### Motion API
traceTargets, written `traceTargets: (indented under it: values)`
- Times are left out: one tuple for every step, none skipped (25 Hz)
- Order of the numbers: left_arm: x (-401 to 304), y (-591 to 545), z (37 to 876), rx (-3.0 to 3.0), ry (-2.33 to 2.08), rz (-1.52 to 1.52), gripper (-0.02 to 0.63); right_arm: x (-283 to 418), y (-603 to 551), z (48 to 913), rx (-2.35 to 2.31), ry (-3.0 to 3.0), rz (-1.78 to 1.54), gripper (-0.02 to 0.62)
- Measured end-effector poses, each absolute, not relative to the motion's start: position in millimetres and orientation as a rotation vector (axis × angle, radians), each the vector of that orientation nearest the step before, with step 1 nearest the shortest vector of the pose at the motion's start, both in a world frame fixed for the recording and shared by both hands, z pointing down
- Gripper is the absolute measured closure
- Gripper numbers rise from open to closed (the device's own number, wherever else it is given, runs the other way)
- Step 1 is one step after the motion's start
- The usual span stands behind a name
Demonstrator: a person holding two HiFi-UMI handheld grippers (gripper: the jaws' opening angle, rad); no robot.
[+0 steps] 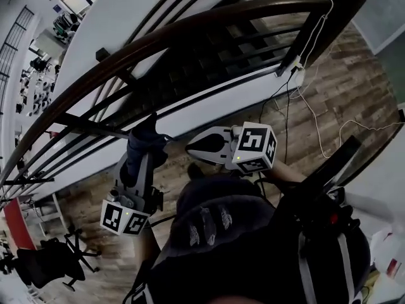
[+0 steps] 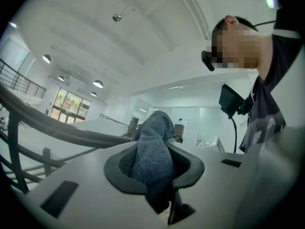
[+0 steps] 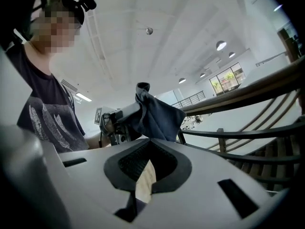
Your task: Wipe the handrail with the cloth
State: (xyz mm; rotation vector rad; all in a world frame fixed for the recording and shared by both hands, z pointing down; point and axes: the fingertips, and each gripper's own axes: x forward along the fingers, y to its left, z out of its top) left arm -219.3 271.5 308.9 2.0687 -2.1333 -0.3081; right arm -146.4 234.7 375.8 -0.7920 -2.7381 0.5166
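A dark curved wooden handrail (image 1: 209, 21) sweeps across the top of the head view, well above both grippers. My left gripper (image 1: 142, 152) points up toward it and is shut on a dark blue cloth (image 1: 144, 141), which bunches out past the fingertips. In the left gripper view the cloth (image 2: 152, 149) fills the space between the jaws, and the handrail (image 2: 47, 125) passes at the left. My right gripper (image 1: 191, 149) hangs just right of the left one with its jaws together and nothing held. The right gripper view shows the cloth (image 3: 155, 116) ahead and the handrail (image 3: 257, 87) at the right.
Thin dark metal rails (image 1: 95, 126) run below the handrail, with stairs (image 1: 209, 56) behind them. A white cable (image 1: 310, 116) trails from the dark end post (image 1: 329, 18) over the wooden floor (image 1: 354, 87). A black office chair (image 1: 54, 261) stands at the lower left.
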Motion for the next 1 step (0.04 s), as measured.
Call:
traceTargets:
  values:
    - [-205.5, 268.6, 306.2, 2.064, -2.11, -0.336, 0.512, -134.3, 234.9, 374.9, -0.797, -2.741, 0.525, 0.592]
